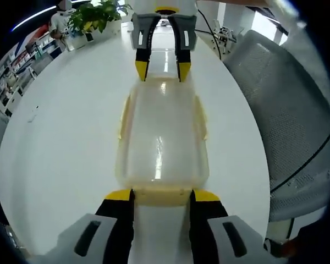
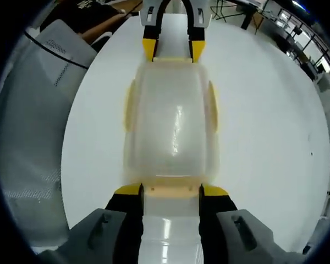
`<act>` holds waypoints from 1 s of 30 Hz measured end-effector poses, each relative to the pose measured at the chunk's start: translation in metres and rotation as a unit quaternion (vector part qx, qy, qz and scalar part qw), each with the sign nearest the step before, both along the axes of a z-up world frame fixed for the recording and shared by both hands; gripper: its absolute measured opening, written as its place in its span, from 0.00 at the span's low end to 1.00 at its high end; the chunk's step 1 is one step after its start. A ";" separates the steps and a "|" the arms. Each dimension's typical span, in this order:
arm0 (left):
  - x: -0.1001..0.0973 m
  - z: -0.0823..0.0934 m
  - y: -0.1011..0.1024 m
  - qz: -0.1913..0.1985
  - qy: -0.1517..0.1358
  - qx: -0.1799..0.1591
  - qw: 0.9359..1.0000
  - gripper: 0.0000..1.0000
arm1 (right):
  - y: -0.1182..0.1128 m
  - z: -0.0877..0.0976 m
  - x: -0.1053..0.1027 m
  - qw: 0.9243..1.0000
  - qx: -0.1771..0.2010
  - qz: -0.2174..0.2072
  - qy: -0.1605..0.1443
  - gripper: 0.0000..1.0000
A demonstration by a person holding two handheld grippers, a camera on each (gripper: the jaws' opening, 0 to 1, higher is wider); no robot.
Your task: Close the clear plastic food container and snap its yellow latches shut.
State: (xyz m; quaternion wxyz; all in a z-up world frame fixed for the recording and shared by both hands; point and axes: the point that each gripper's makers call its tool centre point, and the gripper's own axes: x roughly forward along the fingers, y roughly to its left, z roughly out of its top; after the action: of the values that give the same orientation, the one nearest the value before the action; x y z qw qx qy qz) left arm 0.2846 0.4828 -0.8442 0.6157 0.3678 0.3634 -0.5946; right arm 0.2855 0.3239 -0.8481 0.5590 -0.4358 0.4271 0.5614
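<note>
We see a round white table (image 1: 60, 165) with a grey mesh chair (image 1: 291, 126) beside it and a green potted plant (image 1: 96, 15) at its far edge; nothing lies between our grippers and the clear rectangular plastic food container (image 1: 162, 140), which sits lid-down-closed on the table with yellow side latches (image 1: 122, 118). Its long axis runs straight from one gripper to the other. Our left gripper (image 1: 162, 196) and right gripper (image 2: 171, 191) each stand wide, jaws flanking an end latch.

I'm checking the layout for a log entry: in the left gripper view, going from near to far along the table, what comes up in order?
Left gripper → clear plastic food container → right gripper → potted plant.
</note>
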 end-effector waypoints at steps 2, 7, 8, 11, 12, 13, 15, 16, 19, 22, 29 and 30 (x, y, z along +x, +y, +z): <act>0.000 0.000 0.000 0.000 0.000 0.001 1.000 0.33 | 0.000 0.000 0.000 1.000 -0.007 -0.002 0.002 0.35; 0.000 0.000 -0.001 0.000 0.002 0.013 1.000 0.33 | -0.002 -0.001 0.000 1.000 -0.023 -0.007 0.005 0.35; 0.000 0.000 -0.001 0.000 0.001 0.016 1.000 0.33 | -0.002 -0.001 0.000 1.000 -0.024 -0.007 0.005 0.35; 0.000 0.000 -0.001 -0.002 0.001 0.021 1.000 0.33 | -0.003 -0.001 -0.001 1.000 -0.027 -0.009 0.004 0.35; 0.000 0.000 0.000 -0.005 0.001 0.022 1.000 0.33 | -0.003 0.000 -0.001 1.000 -0.028 -0.008 0.004 0.35; 0.001 0.000 0.000 -0.006 0.001 0.026 1.000 0.33 | -0.002 0.000 -0.002 1.000 -0.026 -0.009 0.006 0.35; 0.002 0.000 0.002 -0.006 0.001 0.035 0.999 0.33 | 0.000 0.000 -0.002 1.000 -0.022 -0.006 0.002 0.35; 0.002 -0.001 0.004 -0.006 0.002 0.039 0.999 0.33 | 0.001 0.001 -0.003 1.000 -0.020 -0.005 0.001 0.35; 0.004 -0.001 0.012 -0.002 0.003 0.063 0.998 0.33 | 0.009 0.004 -0.005 1.000 0.001 -0.009 0.015 0.35; 0.002 -0.001 0.017 0.006 0.009 0.081 0.997 0.33 | 0.014 0.008 -0.002 1.000 0.009 -0.003 0.008 0.35; -0.003 0.011 0.019 0.015 0.019 0.080 0.996 0.33 | 0.017 0.020 -0.004 0.999 0.027 0.006 0.019 0.35; -0.003 0.015 0.019 0.014 0.016 0.082 0.996 0.33 | 0.018 0.022 -0.005 0.999 0.034 0.005 0.025 0.35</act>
State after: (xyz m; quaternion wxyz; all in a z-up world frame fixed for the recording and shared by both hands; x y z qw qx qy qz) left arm 0.2819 0.5022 -0.8295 0.5855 0.4021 0.4260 -0.5603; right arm 0.2809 0.3416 -0.8258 0.5599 -0.4041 0.4196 0.5891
